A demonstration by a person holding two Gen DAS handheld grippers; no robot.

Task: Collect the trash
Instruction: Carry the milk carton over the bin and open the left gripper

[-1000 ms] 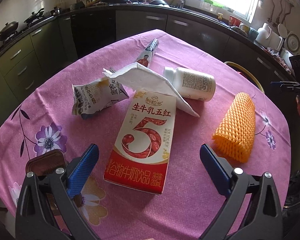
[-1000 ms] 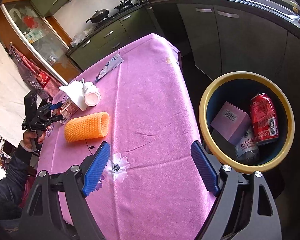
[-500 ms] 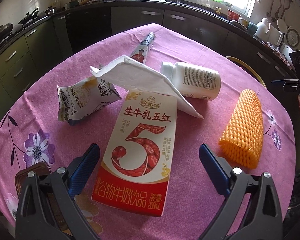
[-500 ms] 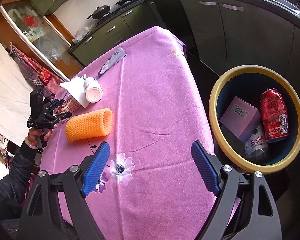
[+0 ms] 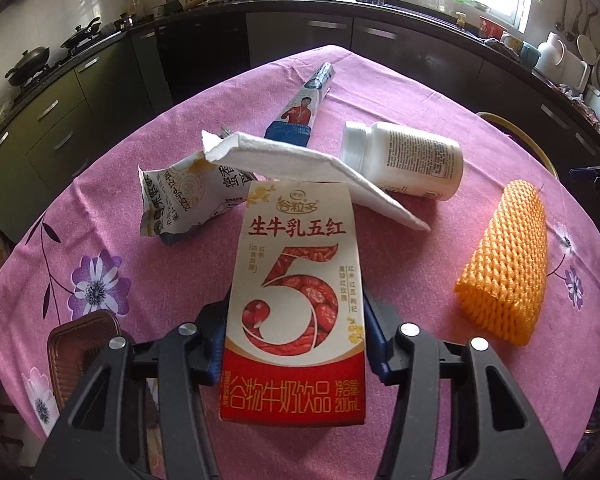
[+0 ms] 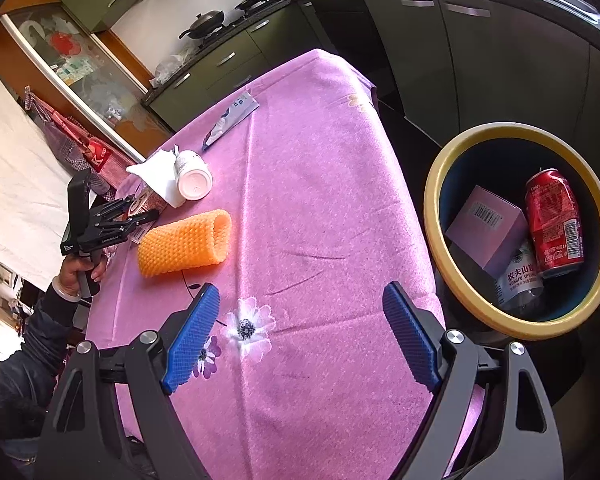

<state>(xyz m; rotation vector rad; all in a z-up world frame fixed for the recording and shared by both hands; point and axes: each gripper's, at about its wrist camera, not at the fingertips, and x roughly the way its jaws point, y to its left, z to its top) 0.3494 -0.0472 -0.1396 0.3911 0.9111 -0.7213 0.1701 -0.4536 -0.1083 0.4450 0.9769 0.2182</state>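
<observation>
One second is enough to turn the left tongs (image 5: 294, 344) from wide open above the desk (image 5: 188, 284) to closed on the red-and-white cardboard milk carton (image 5: 296, 300): their blue pads now press both long sides of the carton near its lower end. Whether the carton has left the pink flowered cloth yet is hard to tell from the left wrist view; it looks at most barely raised. Its far end sits under the folded white paper napkin (image 5: 300, 164), which also leans on the white plastic pill bottle (image 5: 412, 160), so lifting may drag the napkin along.

Around it, the torn white-and-gold foil wrapper (image 5: 180, 200) lies toward the left edge of the desk, the flattened blue-and-white tube (image 5: 304, 108) toward the far edge, the orange foam fruit net (image 5: 508, 264) near the right edge, and a brown plastic tray (image 5: 80, 344) at the near left corner.

The right tongs (image 6: 300, 336) have stayed spread wide and empty over the near right corner of the desk. Beside that edge stands the yellow-rimmed dark round bin (image 6: 432, 216), already holding a red cola can (image 6: 556, 220), a lilac box (image 6: 488, 228) and a clear water bottle (image 6: 520, 276).

With the grasp made, the carton seems ready for carrying across to the bin; five pieces would then remain.
</observation>
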